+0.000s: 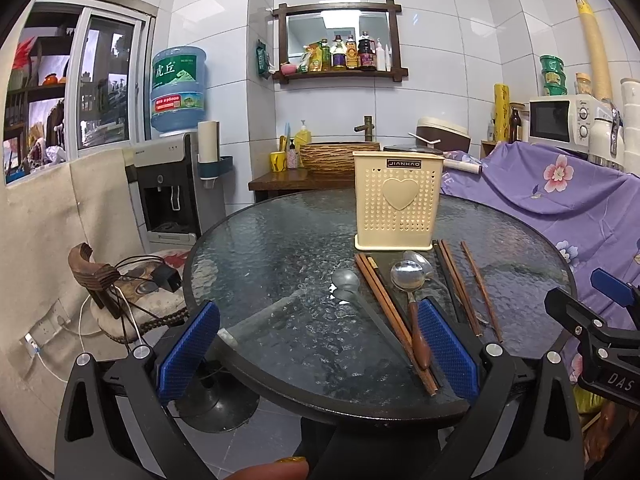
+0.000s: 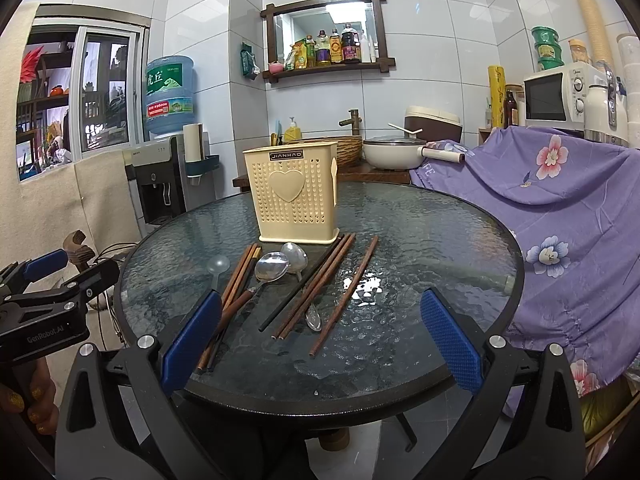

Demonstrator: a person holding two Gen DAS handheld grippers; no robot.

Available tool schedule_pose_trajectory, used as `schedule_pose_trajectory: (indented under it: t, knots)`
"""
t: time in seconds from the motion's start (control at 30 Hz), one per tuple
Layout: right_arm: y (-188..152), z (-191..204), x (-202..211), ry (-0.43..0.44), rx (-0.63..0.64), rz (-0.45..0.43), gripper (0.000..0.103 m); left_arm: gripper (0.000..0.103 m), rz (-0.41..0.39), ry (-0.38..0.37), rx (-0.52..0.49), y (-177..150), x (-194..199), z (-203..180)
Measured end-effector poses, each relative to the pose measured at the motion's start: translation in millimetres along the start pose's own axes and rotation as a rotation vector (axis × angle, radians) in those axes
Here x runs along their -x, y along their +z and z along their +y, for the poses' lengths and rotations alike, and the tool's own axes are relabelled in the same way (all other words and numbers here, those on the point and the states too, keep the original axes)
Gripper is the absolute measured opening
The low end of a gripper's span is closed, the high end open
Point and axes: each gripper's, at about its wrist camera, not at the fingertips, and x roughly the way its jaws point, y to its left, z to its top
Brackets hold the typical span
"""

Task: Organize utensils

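A cream perforated utensil holder [image 1: 398, 200] [image 2: 294, 196] stands upright and empty-looking on the round glass table [image 1: 280, 240] [image 2: 420, 240]. In front of it lie a clear plastic spoon [image 1: 346, 280] [image 2: 218, 266], a wooden-handled metal spoon [image 1: 406, 276] [image 2: 272, 266], a second metal spoon [image 1: 420, 260] [image 2: 295, 256], a black chopstick [image 1: 446, 276] [image 2: 300, 288] and several brown chopsticks [image 1: 388, 312] [image 2: 320, 284]. My left gripper [image 1: 318, 348] hovers open at the near table edge, left of the pile. My right gripper [image 2: 320, 342] is open too, facing the right chopsticks.
A purple floral cloth [image 1: 560, 184] [image 2: 560, 200] covers furniture right of the table. A stool with cables [image 1: 120, 292] and a water dispenser [image 1: 168, 188] stand to the left. The sink counter [image 2: 360, 176] sits behind. Each gripper shows in the other's view.
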Motion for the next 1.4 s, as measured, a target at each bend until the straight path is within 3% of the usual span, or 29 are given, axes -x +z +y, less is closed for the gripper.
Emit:
schedule_pose_trajectory:
  t: [0.47, 0.6, 0.8, 0.9, 1.0, 1.13, 1.4]
  knots:
    - [3.6, -0.3, 0.1, 0.005, 0.002, 0.001, 0.098, 0.097, 0.009, -0.023, -0.003, 0.1, -2.1, 3.6]
    - [4.8, -1.1, -7.6, -0.008, 0.017, 0.019, 0.098, 0.097, 0.065, -0.026, -0.003, 0.6, -17.3, 5.9]
    - [11.8, -21.3, -56.7, -0.034, -0.01, 0.186, 0.098, 0.097, 0.278, -0.085, 0.074, 3.9, -80.0, 25.0]
    - [12.2, -32.0, -81.7, -0.051, -0.016, 0.256, 0.098, 0.096, 0.306, -0.115, 0.109, 12.2, -101.4, 32.9]
    - [11.8, -43.9, -106.6, -0.033, -0.04, 0.33, 0.098, 0.096, 0.28, -0.097, 0.048, 20.0, -110.8, 26.5]
    - [14.1, -51.8, -132.5, -0.006, -0.045, 0.38, 0.088, 0.096, 0.294, -0.051, -0.05, 24.1, -127.4, 13.5]
    - [36.5, -55.9, -183.5, -0.011, -0.009, 0.464, 0.067, 0.092, 0.356, -0.02, -0.1, 26.7, -156.5, 13.0]
